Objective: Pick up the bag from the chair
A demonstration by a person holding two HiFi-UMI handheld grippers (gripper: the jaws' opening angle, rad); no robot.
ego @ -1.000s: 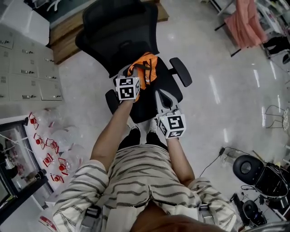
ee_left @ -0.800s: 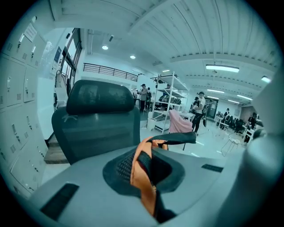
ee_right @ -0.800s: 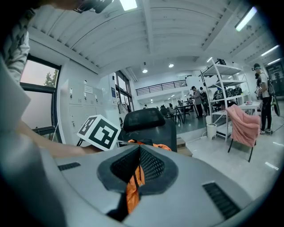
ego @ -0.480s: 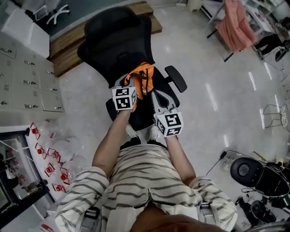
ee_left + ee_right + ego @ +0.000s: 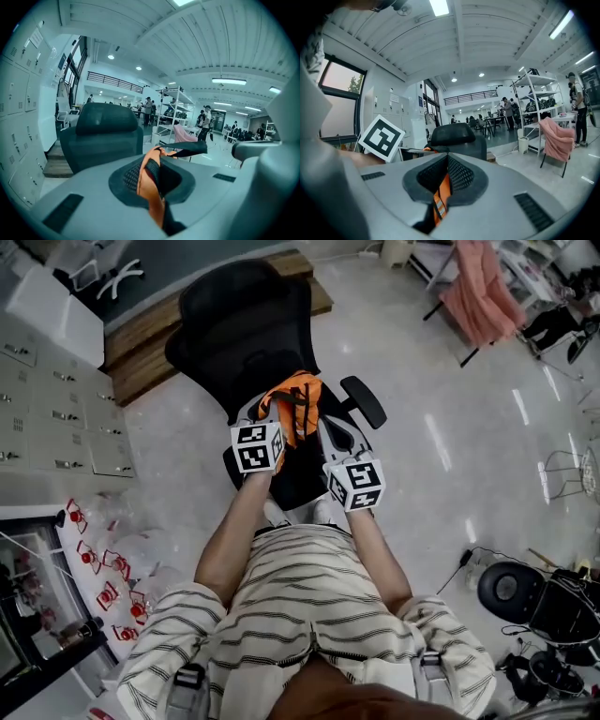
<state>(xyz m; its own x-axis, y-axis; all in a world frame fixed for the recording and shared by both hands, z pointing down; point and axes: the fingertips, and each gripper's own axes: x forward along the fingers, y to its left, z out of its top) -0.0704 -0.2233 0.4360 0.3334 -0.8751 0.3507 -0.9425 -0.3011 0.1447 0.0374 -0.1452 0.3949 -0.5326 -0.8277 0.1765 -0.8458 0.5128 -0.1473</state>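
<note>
An orange and black bag [image 5: 293,403] hangs over the seat of a black office chair [image 5: 242,329]. My left gripper [image 5: 273,416] is at the bag's left side. In the left gripper view it [image 5: 152,185] is shut on an orange strap [image 5: 151,192] of the bag, with the chair's backrest [image 5: 101,136] behind. My right gripper [image 5: 330,435] is at the bag's right side, above the chair's armrest [image 5: 364,401]. In the right gripper view it [image 5: 443,185] is shut on an orange strap [image 5: 439,199] with a grey stripe.
Grey lockers [image 5: 42,413] and a wooden platform [image 5: 141,367] lie to the left and behind the chair. Clear plastic bags with red marks [image 5: 103,563] lie at the lower left. A pink cloth on a rack [image 5: 480,294] and a black round device with cables [image 5: 511,589] are at the right.
Both grippers have risen a little with the bag's straps in them, the left more than the right. The bag hangs higher over the seat.
</note>
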